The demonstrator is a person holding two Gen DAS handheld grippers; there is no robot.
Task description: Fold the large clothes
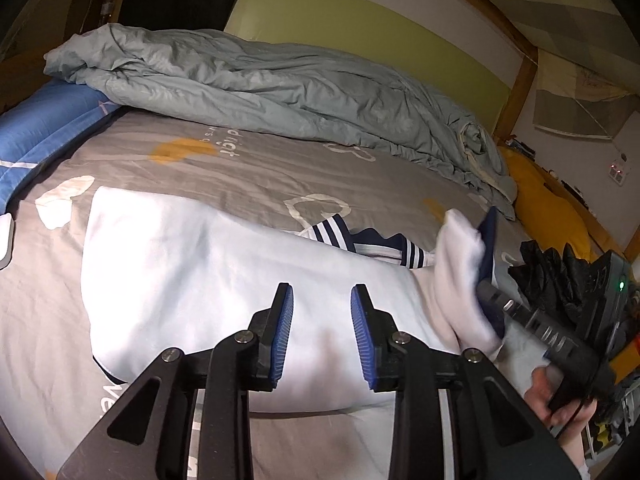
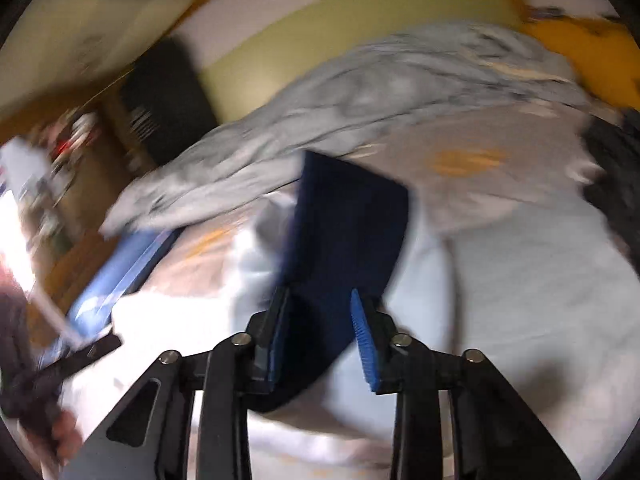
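A white sailor-style top with a navy striped collar lies on the bed. My left gripper is open and empty just above its body. A white sleeve with a navy cuff hangs lifted at the right, against the right gripper. In the blurred right wrist view, the navy cuff lies between the spread fingers of my right gripper, with the white cloth below; the jaws stand apart.
A crumpled grey-green duvet lies along the far side of the grey patterned sheet. A blue pillow is at left, a yellow cushion at right, beside a wooden bed frame.
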